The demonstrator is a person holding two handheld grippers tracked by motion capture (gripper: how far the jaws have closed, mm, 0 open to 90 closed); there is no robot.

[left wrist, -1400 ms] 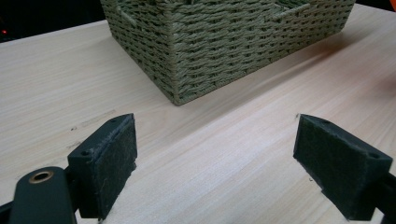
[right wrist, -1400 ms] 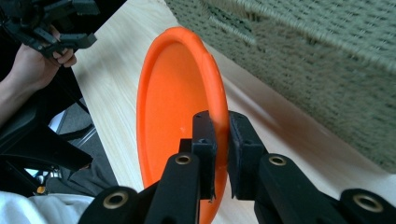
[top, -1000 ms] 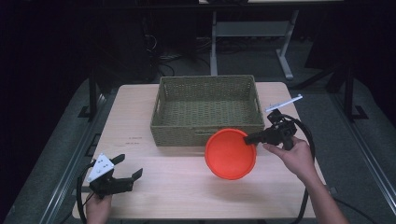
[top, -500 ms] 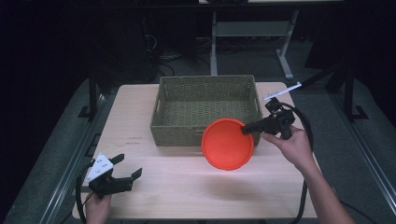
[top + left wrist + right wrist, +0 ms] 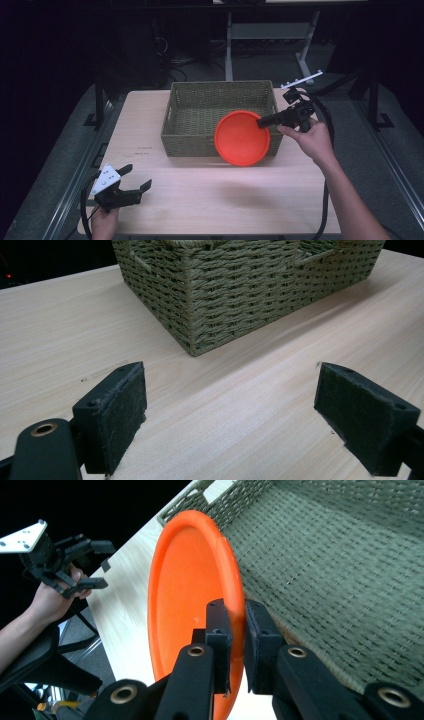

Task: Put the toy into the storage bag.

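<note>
Orange plastic is clamped at its rim between the closed jaws of the right gripper [image 5: 265, 121], the orange plate [image 5: 242, 137] being held tilted on edge above the near right wall of the woven basket [image 5: 200, 92], with the right hand [image 5: 310, 140] raised over the table's right side and the forearm stretched in from the near right. The left gripper [image 5: 137, 177] is rested at the near left corner of the wooden table [image 5: 200, 200], its jaws spread wide with nothing between them, well apart from the basket.
</note>
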